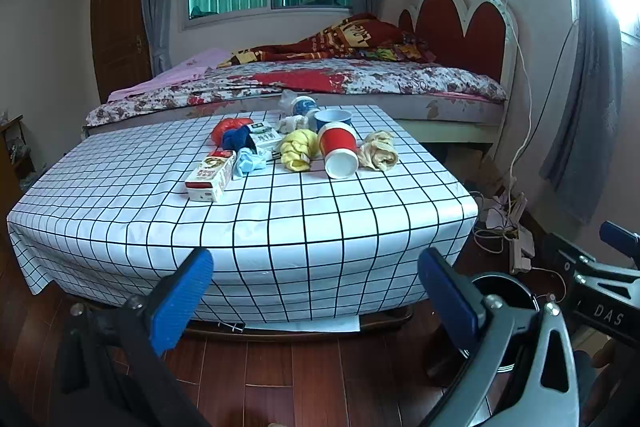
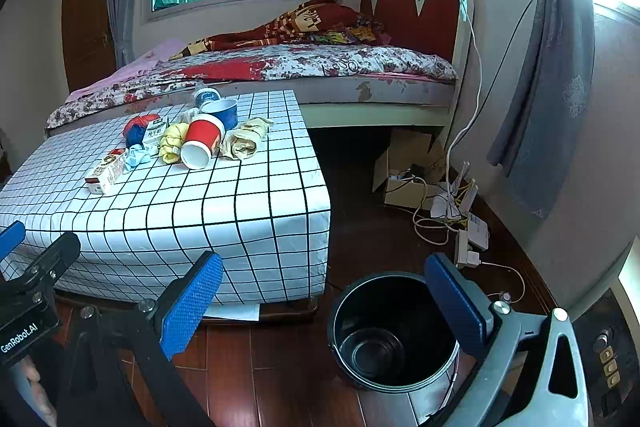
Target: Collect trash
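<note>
Trash lies in a cluster on a low table with a white checked cloth [image 1: 280, 227] [image 2: 180, 211]: a red paper cup on its side [image 1: 339, 149] [image 2: 201, 143], a blue cup [image 1: 333, 118] [image 2: 225, 111], a milk carton [image 1: 211, 175] [image 2: 106, 173], yellow [image 1: 298, 149], beige [image 1: 378, 150] [image 2: 245, 141] and light-blue [image 1: 250, 163] crumpled wrappers. A black trash bin [image 2: 394, 331] [image 1: 502, 291] stands on the floor right of the table. My left gripper [image 1: 316, 287] is open and empty before the table's front edge. My right gripper [image 2: 322, 291] is open and empty near the bin.
A bed [image 1: 320, 83] with a red headboard stands behind the table. Cables, a power strip [image 2: 468, 247] and a cardboard box [image 2: 404, 167] lie on the wooden floor at right. A grey curtain [image 2: 552, 67] hangs at right. A door [image 1: 120, 23] is at far left.
</note>
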Demonstrator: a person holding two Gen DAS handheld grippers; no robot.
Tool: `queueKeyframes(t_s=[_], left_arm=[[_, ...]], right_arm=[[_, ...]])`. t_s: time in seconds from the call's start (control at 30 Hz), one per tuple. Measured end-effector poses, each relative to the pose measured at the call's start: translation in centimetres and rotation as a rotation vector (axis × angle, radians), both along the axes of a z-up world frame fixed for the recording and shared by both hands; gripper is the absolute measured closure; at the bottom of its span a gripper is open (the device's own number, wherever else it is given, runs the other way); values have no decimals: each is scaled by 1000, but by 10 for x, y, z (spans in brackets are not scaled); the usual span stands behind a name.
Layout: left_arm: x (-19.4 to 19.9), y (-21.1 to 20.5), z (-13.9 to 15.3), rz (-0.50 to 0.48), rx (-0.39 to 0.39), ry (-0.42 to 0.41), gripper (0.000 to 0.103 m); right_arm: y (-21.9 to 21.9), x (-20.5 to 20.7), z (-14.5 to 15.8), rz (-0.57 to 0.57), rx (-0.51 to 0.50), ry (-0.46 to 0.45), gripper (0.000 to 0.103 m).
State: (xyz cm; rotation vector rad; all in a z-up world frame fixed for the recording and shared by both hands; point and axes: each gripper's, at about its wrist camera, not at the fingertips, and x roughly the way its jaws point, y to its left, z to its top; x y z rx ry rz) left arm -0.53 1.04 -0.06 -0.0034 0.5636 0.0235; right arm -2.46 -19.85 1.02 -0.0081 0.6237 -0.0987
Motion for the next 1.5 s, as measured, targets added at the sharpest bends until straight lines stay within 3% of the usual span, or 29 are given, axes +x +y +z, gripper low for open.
queueKeyframes(t_s=[1.5], left_arm=[[-7, -1, 7, -7, -5, -32, 1]], right_arm=[[0, -4, 12, 5, -6, -42, 1]])
